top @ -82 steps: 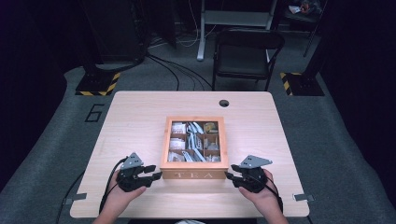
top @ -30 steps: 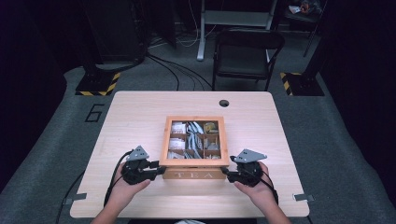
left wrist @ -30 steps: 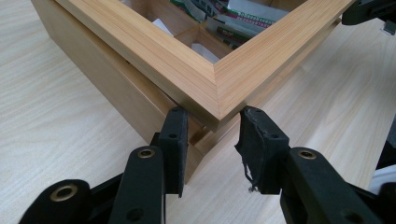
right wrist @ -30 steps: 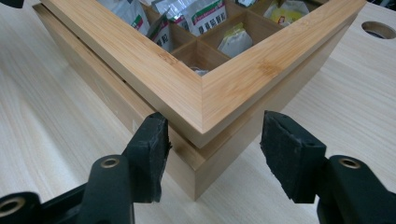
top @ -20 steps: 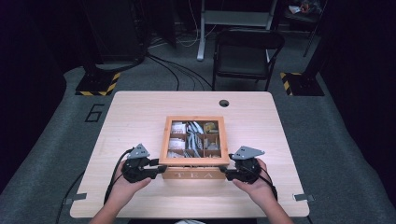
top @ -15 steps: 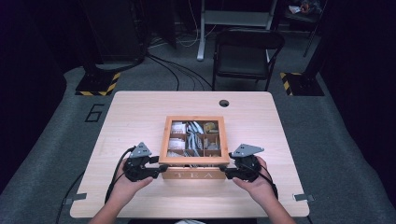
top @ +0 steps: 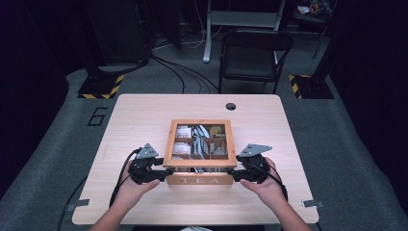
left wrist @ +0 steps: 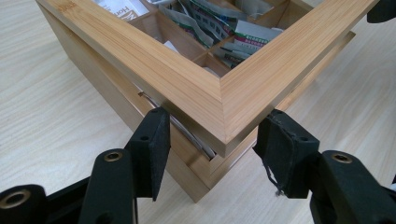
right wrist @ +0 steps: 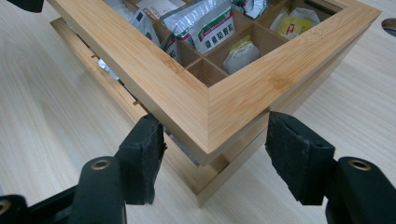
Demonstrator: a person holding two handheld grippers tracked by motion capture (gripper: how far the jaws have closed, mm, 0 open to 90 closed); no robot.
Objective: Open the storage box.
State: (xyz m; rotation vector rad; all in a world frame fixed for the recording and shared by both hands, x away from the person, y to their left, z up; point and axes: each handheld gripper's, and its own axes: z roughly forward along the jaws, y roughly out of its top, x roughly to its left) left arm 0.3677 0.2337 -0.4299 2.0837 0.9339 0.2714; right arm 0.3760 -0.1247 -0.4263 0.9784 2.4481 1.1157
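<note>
Wood table (top: 144, 120): pale laminate top with a round cable hole (top: 231, 106) near its far edge; bears the box and both grippers.
Chair (top: 254, 57): dark, on the grey floor beyond the table's far edge, well apart from the work.
Box (top: 199, 181): bamboo, marked TEA on its front wall, set at the near middle of the table between the two grippers.
Lid (top: 200, 163): a wooden frame with a see-through centre, lifted at the near edge so that a gap shows between it and the box below; the far edge lies lower, toward the box's rear.
Compartments: wooden dividers split the interior; tea bags (right wrist: 212, 25) in white, green and yellow packets lie in them, seen through the lid.
Left gripper (top: 163, 173): held in the left hand (top: 130, 190) at the box's near left corner. In the left gripper view the jaws straddle the lid's corner (left wrist: 222, 109); they have just been opening. The left pad (left wrist: 156, 140) stands at the lid's underside edge; the right pad stands just beside the other face, with a gap. Jaws spread, corner between them, not pinched.
Right gripper (top: 232, 173): held in the right hand (top: 269, 187) at the near right corner. In the right gripper view the jaws are spread to either side of the lid's corner (right wrist: 208, 116), both pads clear of the wood.
</note>
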